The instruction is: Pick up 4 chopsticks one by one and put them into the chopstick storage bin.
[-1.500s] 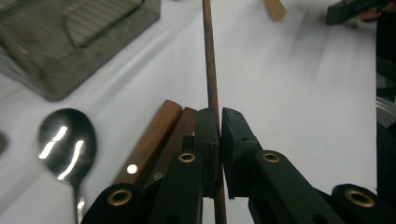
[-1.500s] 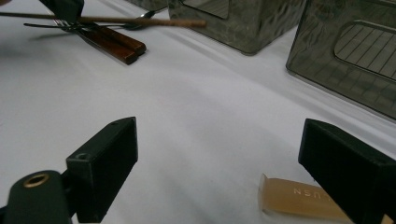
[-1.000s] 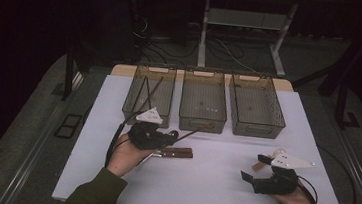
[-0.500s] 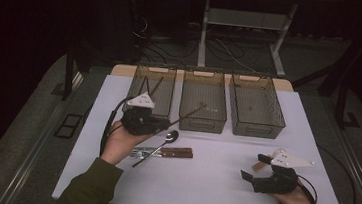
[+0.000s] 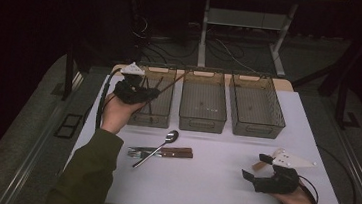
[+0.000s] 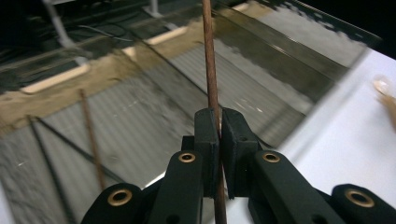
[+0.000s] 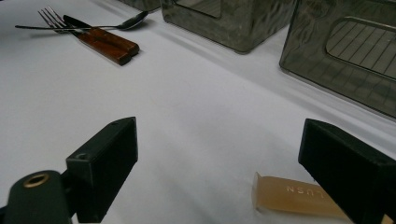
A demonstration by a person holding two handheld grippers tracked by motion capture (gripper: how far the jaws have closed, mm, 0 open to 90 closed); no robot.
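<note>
Left hand-held gripper (image 5: 150, 93) clenched on chopstick (image 6: 211, 79) above left bin (image 5: 152, 110); right hand-held gripper (image 7: 219, 172) released. Risk: stick tilted, could catch bin rim.

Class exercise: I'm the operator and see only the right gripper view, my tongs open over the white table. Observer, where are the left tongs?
Observer: The left tongs are above the left bin.
Operator: Are they holding anything?
Observer: Yes, they are shut on a thin brown stick.
Operator: Does that bin hold anything?
Observer: Another brown stick and thin dark rods lie in it.
</note>
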